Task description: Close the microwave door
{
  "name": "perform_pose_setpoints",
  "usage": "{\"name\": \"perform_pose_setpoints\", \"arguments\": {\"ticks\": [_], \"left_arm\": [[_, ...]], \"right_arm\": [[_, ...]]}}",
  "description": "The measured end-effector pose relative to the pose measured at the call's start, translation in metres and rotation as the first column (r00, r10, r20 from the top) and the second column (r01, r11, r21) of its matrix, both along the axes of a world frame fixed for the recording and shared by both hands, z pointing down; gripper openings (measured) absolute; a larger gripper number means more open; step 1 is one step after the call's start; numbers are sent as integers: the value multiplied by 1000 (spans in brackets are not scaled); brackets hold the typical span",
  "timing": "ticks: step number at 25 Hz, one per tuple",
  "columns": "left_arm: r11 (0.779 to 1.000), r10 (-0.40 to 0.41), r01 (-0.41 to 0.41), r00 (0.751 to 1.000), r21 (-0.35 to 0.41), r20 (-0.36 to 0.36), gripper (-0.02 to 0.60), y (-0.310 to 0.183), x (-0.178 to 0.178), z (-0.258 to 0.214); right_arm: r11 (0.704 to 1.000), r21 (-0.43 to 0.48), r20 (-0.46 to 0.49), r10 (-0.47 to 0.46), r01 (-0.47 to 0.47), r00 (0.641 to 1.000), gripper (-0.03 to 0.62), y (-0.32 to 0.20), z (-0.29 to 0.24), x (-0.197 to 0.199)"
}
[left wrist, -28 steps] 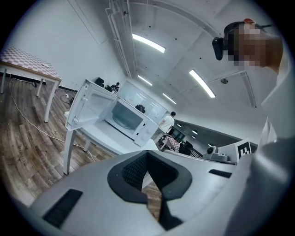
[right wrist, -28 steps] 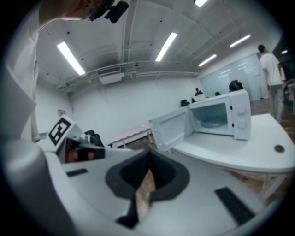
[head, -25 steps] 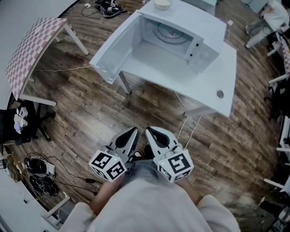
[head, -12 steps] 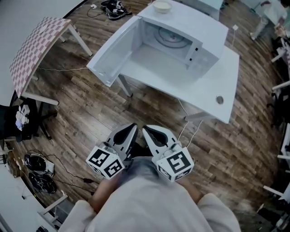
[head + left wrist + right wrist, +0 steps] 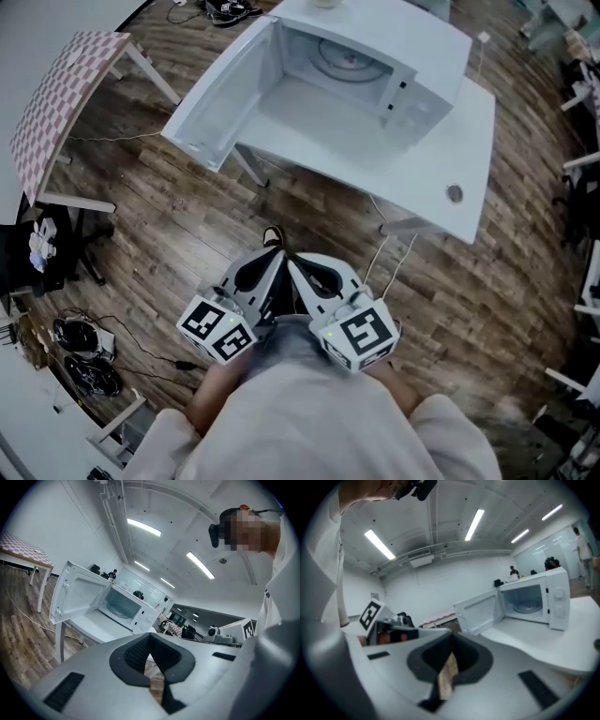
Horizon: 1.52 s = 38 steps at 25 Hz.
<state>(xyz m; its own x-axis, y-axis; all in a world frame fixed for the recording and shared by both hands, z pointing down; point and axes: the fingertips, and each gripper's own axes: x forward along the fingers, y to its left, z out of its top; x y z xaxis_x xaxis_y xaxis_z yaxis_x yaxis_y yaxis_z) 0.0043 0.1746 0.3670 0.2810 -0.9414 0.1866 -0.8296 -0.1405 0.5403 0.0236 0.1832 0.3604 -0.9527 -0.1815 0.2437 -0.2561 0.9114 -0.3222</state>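
Note:
The white microwave (image 5: 375, 56) stands on a white table (image 5: 441, 159) with its door (image 5: 220, 94) swung wide open to the left, showing the glass turntable inside. Both grippers are held low against the person's body, well short of the table, tips side by side. The left gripper (image 5: 272, 255) is shut with nothing in it, and so is the right gripper (image 5: 293, 266). In the left gripper view the microwave (image 5: 124, 606) and open door (image 5: 77, 597) lie beyond the shut left gripper (image 5: 150, 651). The right gripper view shows the door (image 5: 480, 611) past the right gripper (image 5: 451, 648).
A table with a pink checkered top (image 5: 66, 94) stands at the left. Cables and gear (image 5: 80, 352) lie on the wood floor at lower left. A cord (image 5: 384, 253) hangs from the white table's near edge. Chair frames (image 5: 586, 169) line the right side.
The two grippers have drawn closer together, their tips almost touching. The microwave has slid slightly up and left in the head view. The door stays open.

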Motion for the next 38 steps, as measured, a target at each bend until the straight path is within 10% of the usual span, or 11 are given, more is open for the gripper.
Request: {"name": "perform_pose_setpoints", "arguments": {"ticks": [22,38], "left_arm": [[997,-23,20,998,-68,-56,13,-54,-114,4],[997,71,-70,997,37,-37,14,-69,-205,-29]], "right_arm": [[997,-46,-33,-57,56,998,23,-56,-1,-117],[999,19,10,-47,47,999,23,-75,-34,-212]]}}
